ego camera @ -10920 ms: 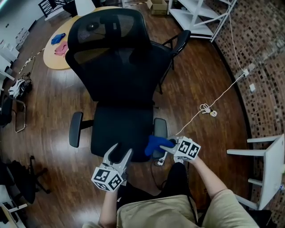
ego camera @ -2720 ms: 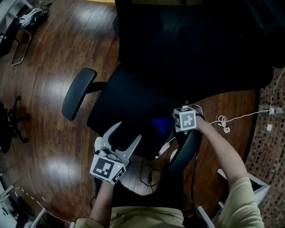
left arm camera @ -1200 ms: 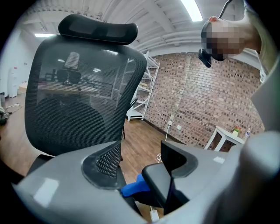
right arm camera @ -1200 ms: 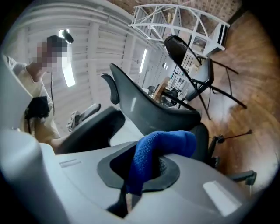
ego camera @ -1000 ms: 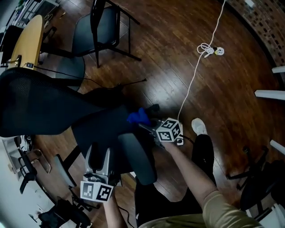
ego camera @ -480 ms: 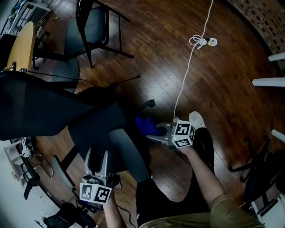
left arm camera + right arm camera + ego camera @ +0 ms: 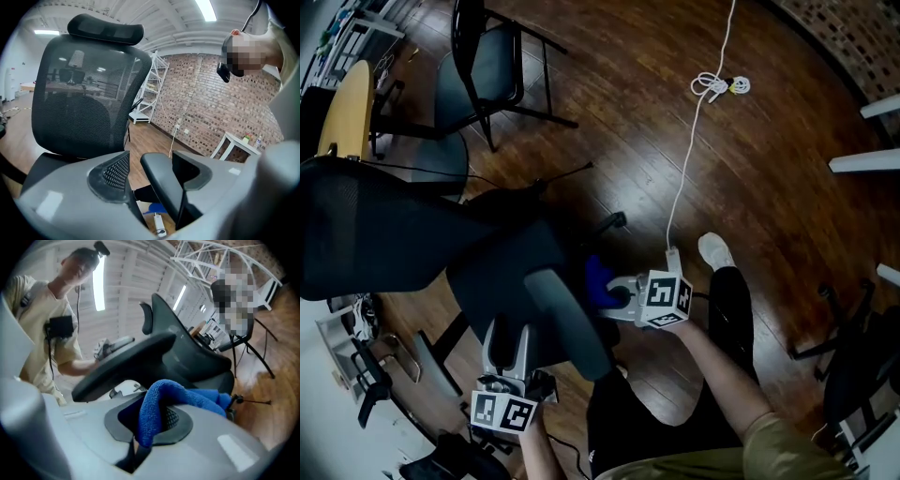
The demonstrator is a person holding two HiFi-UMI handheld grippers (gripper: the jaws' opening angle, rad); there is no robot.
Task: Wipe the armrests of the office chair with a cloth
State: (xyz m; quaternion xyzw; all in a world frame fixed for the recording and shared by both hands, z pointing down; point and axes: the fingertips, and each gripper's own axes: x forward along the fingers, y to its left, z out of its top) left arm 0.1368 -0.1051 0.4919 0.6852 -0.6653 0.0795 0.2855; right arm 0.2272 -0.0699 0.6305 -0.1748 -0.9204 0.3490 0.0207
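Note:
The black office chair, with its mesh back [image 7: 384, 225], stands at the left of the head view. Its near armrest [image 7: 567, 323] slants toward me. My right gripper [image 7: 614, 298] points left, shut on a blue cloth [image 7: 598, 279] that sits just right of the armrest's far end. In the right gripper view the cloth [image 7: 178, 399] bulges from the right gripper [image 7: 154, 418], with the armrest [image 7: 126, 357] just above it. My left gripper [image 7: 508, 333] is just left of the armrest. In the left gripper view it [image 7: 150, 183] stands open, with the armrest [image 7: 161, 187] showing between its jaws.
A second black chair [image 7: 483, 66] and a wooden table [image 7: 347, 103] are at the upper left. A white cable [image 7: 703, 122] runs across the wood floor to a power strip. White shelf legs [image 7: 862, 108] and another chair base [image 7: 853, 356] are on the right.
The right gripper has slid toward me beside the armrest with the cloth in it. The left gripper has hardly moved. Before that, my view swung round the chair.

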